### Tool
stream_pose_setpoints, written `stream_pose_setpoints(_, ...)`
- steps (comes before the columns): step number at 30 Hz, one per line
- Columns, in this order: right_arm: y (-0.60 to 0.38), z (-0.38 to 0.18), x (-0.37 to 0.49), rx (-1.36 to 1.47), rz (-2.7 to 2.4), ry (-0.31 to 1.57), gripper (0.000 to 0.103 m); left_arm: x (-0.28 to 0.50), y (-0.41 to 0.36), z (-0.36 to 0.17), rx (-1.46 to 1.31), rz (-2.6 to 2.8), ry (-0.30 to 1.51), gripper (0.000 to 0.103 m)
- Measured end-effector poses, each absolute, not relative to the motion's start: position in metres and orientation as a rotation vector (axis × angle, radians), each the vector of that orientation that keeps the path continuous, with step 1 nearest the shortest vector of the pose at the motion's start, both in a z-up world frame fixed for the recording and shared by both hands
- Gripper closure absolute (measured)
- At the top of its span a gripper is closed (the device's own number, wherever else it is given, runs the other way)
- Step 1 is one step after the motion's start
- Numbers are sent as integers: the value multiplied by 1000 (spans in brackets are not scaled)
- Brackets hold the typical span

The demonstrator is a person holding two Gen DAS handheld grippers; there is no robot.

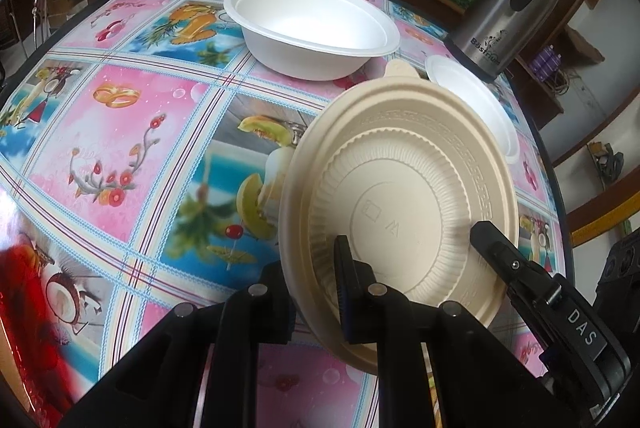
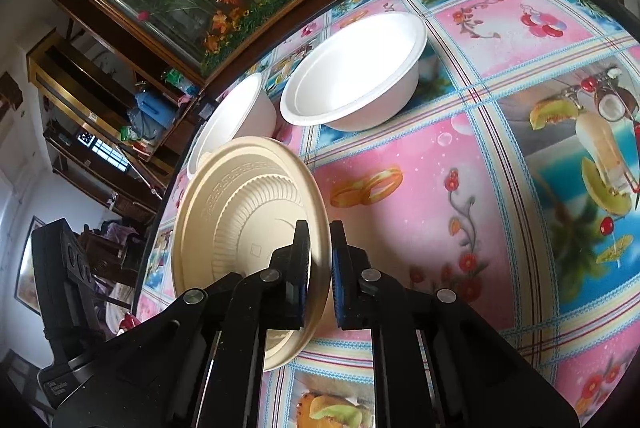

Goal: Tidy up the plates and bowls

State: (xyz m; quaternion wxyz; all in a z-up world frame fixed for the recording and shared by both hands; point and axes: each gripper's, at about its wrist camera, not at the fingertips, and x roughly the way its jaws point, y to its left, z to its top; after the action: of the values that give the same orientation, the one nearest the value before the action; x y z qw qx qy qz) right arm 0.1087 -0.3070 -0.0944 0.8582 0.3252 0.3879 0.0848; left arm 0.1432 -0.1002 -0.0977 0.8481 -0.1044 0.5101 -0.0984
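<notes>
Altogether two white bowls (image 2: 352,84), one cream plate (image 2: 248,228)

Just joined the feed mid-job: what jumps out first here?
A cream plate held tilted up off the table, pinched at opposite rim edges by the left gripper and right gripper. Beyond it, two white bowls stand on the bright fruit-print tablecloth, with a steel flask at the far edge.

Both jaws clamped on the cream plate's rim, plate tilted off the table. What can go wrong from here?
1. The left gripper and right gripper both pinch the thin rim of the cream plate; uneven pulling could bend it or make it slip.
2. The small white bowl sits right behind the plate, and could be knocked.
3. The steel flask stands near the table edge.
</notes>
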Motion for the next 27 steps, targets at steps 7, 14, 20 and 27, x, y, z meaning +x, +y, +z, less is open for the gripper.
stream_pose_setpoints(7,-305,-90,96,670,128,828,94,129,-100,-100,-212,-238,1096,88)
stream_pose_setpoints(14,-299,-94,66,679,103,850,94,108,-96,-96,-175,-263,1092,89)
stream_pose_setpoints(20,-303,-100,43,765,109,890,94,86,-94,-94,-144,-302,1099,89)
stream_pose_setpoints(27,-299,-101,26,783,108,900,94,72,-89,-94,-132,-315,1103,89)
